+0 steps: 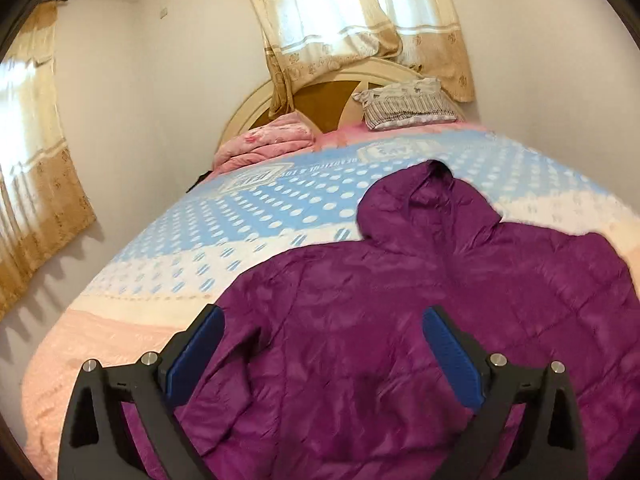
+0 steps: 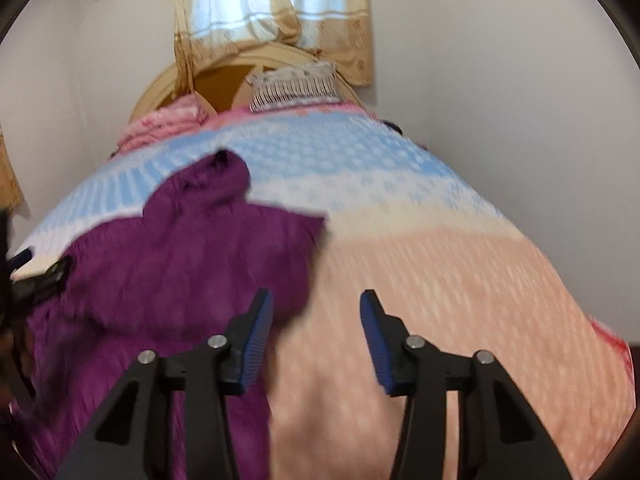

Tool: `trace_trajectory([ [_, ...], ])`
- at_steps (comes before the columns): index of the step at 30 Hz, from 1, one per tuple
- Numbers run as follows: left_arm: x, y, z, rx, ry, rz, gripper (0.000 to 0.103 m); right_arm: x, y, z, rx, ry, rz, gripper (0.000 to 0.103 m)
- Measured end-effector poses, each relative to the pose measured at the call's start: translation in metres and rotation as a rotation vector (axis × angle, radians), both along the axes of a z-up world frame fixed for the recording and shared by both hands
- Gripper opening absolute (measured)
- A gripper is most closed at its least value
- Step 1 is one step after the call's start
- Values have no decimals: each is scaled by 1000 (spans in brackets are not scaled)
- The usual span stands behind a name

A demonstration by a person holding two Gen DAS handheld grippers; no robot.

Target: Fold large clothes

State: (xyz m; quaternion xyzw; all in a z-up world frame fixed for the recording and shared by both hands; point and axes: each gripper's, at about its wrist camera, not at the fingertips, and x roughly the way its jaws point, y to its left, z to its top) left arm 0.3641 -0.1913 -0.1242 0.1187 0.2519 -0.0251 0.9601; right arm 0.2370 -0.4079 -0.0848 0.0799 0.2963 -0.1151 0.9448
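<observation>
Ahead of both claws, the bed [image 1: 132, 280] fills the room, its dotted blue, cream and peach cover spread flat to the headboard [image 1: 320, 96]. Directly beneath and beyond the left gripper [image 1: 324, 356] lies the purple hooded jacket [image 1: 400, 288], back up, hood pointing away toward the pillows, one sleeve folded in along the near-left edge just inside the left finger. The left gripper's jaws stand wide apart with nothing pinched; the quilted fabric only shows between them. The right gripper [image 2: 316, 340] hangs over bare peach cover, the jacket lying to its left, its jaws parted more narrowly and empty; that view is blurred.

The jacket looks light, puffy and soft, with a slick shell, so I judge it will slump, trap air and slide under a shallow pinch. Best holds seem to be the stitched edges: the shoulder seam, the hem corner or a cuff, taken deep between the pads [image 1: 452, 360].
</observation>
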Motion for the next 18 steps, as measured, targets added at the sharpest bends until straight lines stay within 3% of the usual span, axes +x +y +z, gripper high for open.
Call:
trace_trajectory([
  [4, 38, -18, -24, 64, 78, 64, 100, 68, 0, -17, 57, 9, 21, 40],
  [9, 55, -34, -71, 139, 203, 66, 100, 119, 19, -71, 28, 152, 97, 40],
  [13, 59, -31, -85, 121, 252, 65, 100, 126, 21, -107, 32, 249, 102, 39],
  [18, 56, -33, -88, 135, 250, 73, 100, 122, 19, -110, 27, 245, 111, 39],
])
